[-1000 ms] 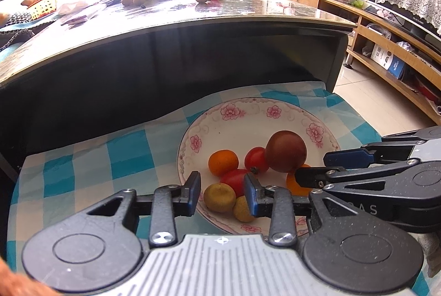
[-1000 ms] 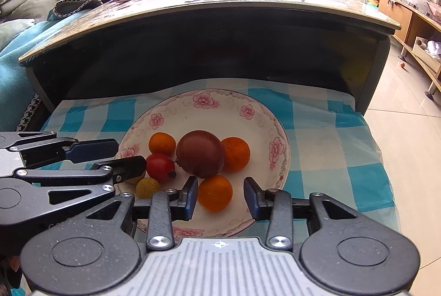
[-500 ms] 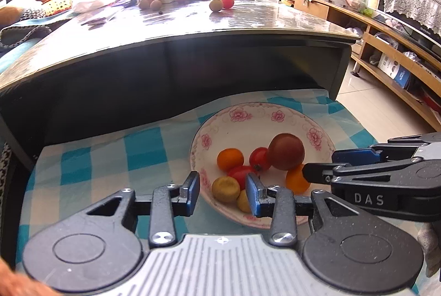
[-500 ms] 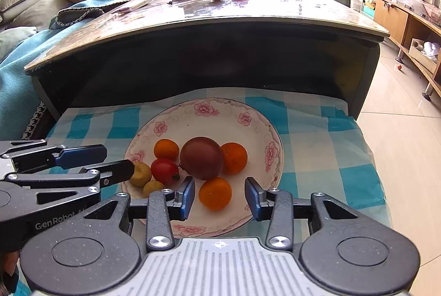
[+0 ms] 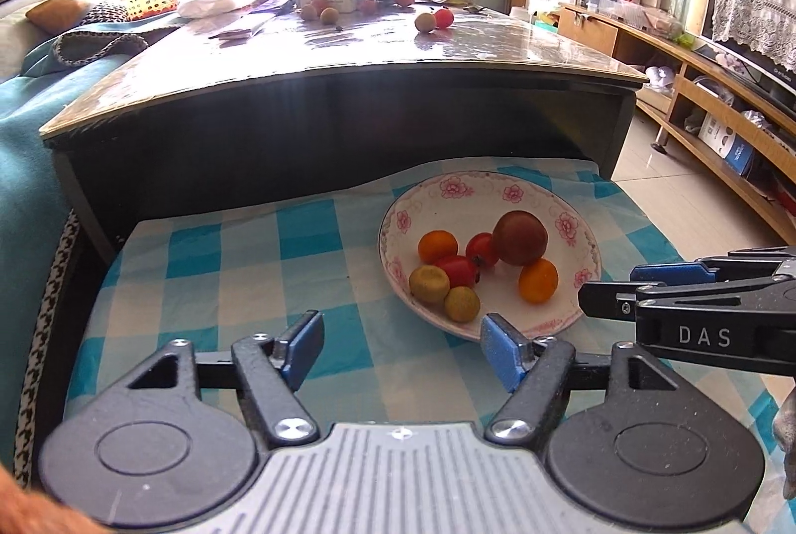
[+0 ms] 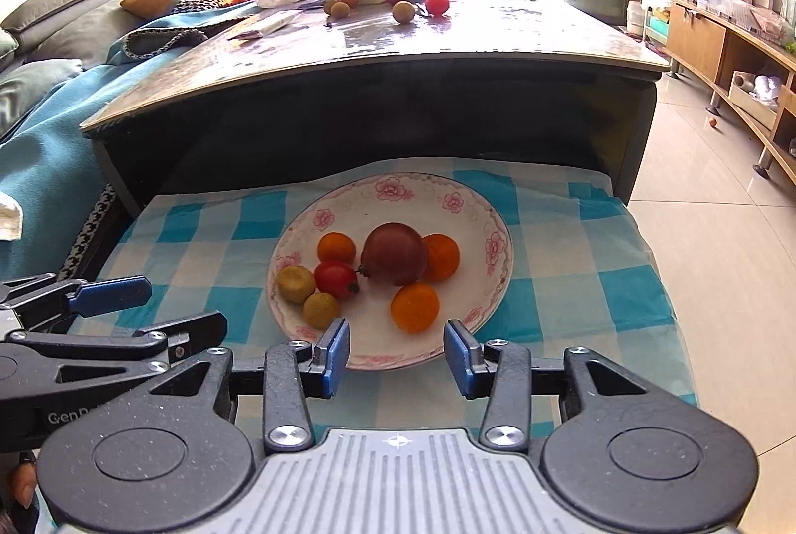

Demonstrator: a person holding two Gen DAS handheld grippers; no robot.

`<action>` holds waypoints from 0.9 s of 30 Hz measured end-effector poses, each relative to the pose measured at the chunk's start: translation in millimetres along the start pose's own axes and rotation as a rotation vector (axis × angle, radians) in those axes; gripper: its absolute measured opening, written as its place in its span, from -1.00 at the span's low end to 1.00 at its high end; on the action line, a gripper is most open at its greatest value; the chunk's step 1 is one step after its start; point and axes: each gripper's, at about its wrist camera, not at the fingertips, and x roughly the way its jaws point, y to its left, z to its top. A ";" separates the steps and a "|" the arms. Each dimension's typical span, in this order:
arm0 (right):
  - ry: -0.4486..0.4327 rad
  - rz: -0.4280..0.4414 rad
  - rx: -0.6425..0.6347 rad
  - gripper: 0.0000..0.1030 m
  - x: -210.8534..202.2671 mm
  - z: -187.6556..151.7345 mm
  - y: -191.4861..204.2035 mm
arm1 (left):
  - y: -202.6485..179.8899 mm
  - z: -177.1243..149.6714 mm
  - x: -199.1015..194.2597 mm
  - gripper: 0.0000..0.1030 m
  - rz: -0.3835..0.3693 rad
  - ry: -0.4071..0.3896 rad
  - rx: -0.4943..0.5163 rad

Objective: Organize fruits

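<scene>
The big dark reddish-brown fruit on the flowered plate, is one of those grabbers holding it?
No, the dark reddish-brown fruit sits free on the plate, and the right gripper nearest it has nothing between its jaws.

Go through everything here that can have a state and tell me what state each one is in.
Left claw: open, empty, just been opening.
Right claw: open, empty, just been opening slightly.
Floral-rimmed white ceramic plate: holding fruit, on the cloth.
Blue-and-white checked cloth: spread flat.
Large dark-red round fruit: resting in the plate.
</scene>
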 end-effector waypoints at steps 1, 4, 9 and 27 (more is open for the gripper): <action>-0.005 0.002 -0.004 -0.27 -3.6 -1.2 1.7 | -0.2 -2.6 -3.4 0.58 0.001 -0.001 -0.002; -0.014 0.006 0.004 -0.27 -13.4 -6.5 3.6 | -0.5 -9.2 -13.1 0.68 0.009 -0.010 -0.012; 0.002 0.013 0.014 -0.27 -24.5 -22.2 8.2 | -1.4 -20.1 -27.0 0.81 0.011 -0.016 -0.032; 0.033 0.034 0.064 -0.27 -65.4 -72.3 22.6 | -2.7 -59.9 -72.1 1.00 0.072 -0.033 -0.062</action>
